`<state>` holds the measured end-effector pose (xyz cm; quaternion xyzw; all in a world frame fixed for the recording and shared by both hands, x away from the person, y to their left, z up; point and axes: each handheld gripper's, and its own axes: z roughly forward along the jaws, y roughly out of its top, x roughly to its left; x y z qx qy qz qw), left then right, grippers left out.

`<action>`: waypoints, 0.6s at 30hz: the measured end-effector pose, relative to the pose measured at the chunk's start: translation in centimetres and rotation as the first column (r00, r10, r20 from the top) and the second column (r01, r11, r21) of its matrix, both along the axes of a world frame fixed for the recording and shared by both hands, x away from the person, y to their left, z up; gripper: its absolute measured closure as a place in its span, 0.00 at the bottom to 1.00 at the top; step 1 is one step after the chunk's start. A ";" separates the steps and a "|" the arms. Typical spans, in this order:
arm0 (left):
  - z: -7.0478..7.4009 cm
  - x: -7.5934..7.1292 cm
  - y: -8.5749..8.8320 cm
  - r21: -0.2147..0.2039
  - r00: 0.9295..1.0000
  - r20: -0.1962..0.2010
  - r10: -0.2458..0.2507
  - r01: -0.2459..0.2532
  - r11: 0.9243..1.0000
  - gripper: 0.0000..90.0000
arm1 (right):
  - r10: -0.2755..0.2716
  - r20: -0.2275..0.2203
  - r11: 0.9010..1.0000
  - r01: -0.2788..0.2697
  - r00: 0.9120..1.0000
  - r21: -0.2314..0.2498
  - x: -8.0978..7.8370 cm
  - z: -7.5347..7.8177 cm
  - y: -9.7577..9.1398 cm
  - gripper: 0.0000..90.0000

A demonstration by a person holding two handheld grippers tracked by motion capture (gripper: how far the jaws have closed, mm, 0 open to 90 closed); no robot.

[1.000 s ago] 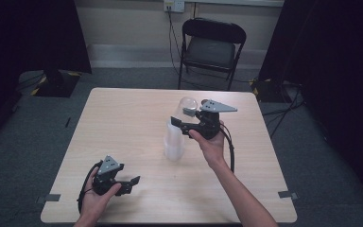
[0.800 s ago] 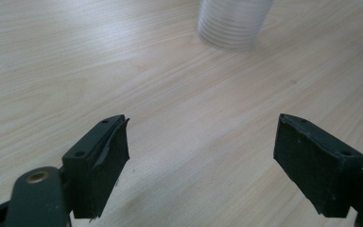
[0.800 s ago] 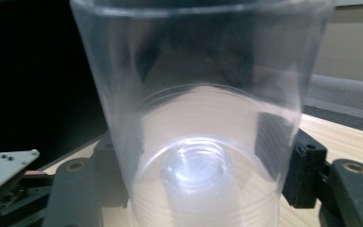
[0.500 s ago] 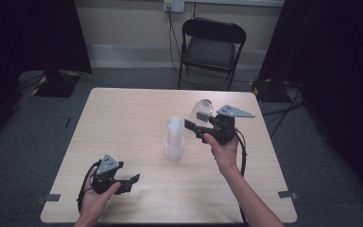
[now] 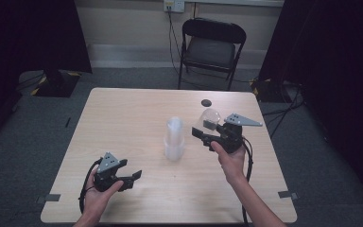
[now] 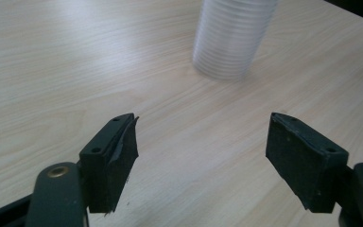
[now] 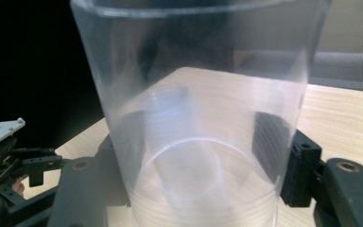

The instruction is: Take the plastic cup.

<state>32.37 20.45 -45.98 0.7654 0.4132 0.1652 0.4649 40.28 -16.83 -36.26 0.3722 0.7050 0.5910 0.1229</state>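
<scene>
The right gripper has carried one clear cup, clamped, off the single stack; left gripper gapes empty.

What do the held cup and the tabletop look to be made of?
Cup: clear, thin plastic by its look; the right gripper's jaws and the table show through its wall. Tabletop: pale wood-grain surface, likely laminate, with a soft sheen.

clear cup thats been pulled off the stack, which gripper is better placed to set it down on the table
Right. The right gripper already clamps the clear cup, beside the stack. The left gripper is open, empty, near the table's front edge.
</scene>
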 end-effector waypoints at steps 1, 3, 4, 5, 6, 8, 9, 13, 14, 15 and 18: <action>0.1 0.0 -0.1 0.001 1.000 0.004 -0.005 0.005 1.000 0.28 | 0.003 -0.004 1.000 -0.003 1.000 0.002 -0.1 -0.1 -0.1 0.40; 0.3 0.0 -0.3 0.005 1.000 0.004 0.004 -0.004 1.000 0.28 | 0.003 -0.014 1.000 -0.003 1.000 0.008 -0.4 -0.4 -0.3 0.40; 0.4 0.0 -0.4 0.008 1.000 0.004 0.004 -0.004 1.000 0.28 | 0.006 -0.018 1.000 -0.006 1.000 0.010 -0.5 -0.5 -0.3 0.40; 0.5 0.0 -0.5 0.007 1.000 0.001 0.000 0.000 1.000 0.29 | 0.010 -0.025 1.000 -0.010 1.000 0.013 -0.6 -0.7 -0.4 0.40; 0.6 0.0 -0.6 0.007 1.000 0.004 -0.002 0.002 1.000 0.29 | 0.012 -0.032 1.000 -0.011 0.999 0.014 -0.8 -0.8 -0.5 0.40; 0.8 0.0 -0.8 0.013 1.000 0.007 -0.007 0.007 1.000 0.29 | 0.017 -0.048 1.000 -0.016 0.999 0.025 -1.0 -1.1 -0.6 0.40; 0.9 0.0 -0.9 0.015 1.000 0.007 -0.011 0.011 1.000 0.29 | 0.021 -0.054 0.999 -0.019 0.998 0.028 -1.1 -1.3 -0.7 0.40; 1.7 0.2 -1.6 0.018 0.999 0.018 -0.041 0.041 0.999 0.30 | 0.023 -0.080 0.999 -0.020 0.997 0.039 -1.4 -1.8 -1.0 0.40; 1.8 0.3 -1.8 0.021 0.998 0.030 -0.051 0.051 0.998 0.30 | 0.025 -0.083 0.999 -0.021 0.996 0.046 -1.5 -1.8 -1.1 0.40; 1.8 0.3 -1.8 0.021 0.998 0.030 -0.051 0.051 0.998 0.30 | 0.025 -0.089 0.998 -0.020 0.996 0.054 -1.6 -1.8 -1.2 0.40; 2.5 0.6 -3.2 0.038 0.997 0.052 -0.063 0.061 0.997 0.28 | 0.030 -0.097 0.997 -0.022 0.995 0.076 -1.8 -1.8 -1.6 0.40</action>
